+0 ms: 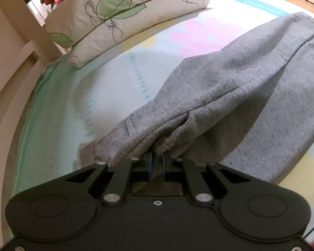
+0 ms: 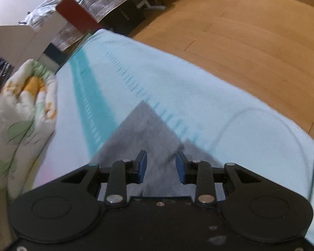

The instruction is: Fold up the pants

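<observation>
Grey pants [image 1: 230, 87] lie on the bed, stretching from my left gripper toward the far right. My left gripper [image 1: 157, 159] is shut on a bunched edge of the pants and lifts the cloth into a ridge. In the right wrist view a flat corner of the grey pants [image 2: 144, 129] lies on the light blue blanket. My right gripper [image 2: 160, 163] is open just above that cloth, one blue pad on each side, holding nothing.
A leaf-print pillow [image 1: 119, 16] lies at the head of the bed. A flowered quilt [image 2: 25, 113] sits left of my right gripper. The bed edge [image 2: 230, 79] drops to a wooden floor [image 2: 251, 31] at right. Boxes and furniture stand beyond.
</observation>
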The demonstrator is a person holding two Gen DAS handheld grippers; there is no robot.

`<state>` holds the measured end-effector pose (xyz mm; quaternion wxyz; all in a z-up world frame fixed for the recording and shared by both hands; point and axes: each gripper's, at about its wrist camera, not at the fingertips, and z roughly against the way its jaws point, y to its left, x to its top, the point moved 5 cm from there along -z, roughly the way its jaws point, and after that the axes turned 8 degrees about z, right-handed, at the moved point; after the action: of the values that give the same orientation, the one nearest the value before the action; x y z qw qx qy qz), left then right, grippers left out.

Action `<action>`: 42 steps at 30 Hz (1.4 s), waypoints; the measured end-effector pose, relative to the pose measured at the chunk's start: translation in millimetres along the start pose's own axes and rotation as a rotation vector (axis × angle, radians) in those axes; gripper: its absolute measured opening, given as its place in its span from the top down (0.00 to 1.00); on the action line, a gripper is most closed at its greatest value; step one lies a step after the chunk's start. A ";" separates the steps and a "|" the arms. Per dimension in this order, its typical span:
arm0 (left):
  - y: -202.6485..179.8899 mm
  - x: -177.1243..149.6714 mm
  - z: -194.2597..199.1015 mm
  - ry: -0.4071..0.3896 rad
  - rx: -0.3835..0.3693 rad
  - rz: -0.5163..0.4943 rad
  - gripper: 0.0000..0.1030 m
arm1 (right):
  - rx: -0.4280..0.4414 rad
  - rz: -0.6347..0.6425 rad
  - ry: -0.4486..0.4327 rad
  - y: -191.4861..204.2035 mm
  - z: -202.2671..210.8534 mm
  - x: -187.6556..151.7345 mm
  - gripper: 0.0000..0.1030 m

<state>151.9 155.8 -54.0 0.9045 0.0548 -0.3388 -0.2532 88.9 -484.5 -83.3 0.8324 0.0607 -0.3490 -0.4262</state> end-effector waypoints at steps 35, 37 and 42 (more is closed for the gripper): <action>25.1 2.2 38.4 -0.058 0.045 0.056 0.88 | 0.094 0.169 -0.008 -17.8 73.0 23.2 0.91; 20.3 -12.2 40.0 -0.041 0.051 0.048 0.88 | 0.068 0.192 -0.002 -34.0 80.2 11.0 0.91; 8.4 -44.2 23.7 0.033 0.064 0.025 0.91 | 0.028 0.191 0.057 -66.4 62.9 -21.5 0.91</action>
<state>111.9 186.6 -59.4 0.9108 0.0839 -0.3326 -0.2299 -3.6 -497.8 -74.0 0.8778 0.0508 -0.3354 -0.3383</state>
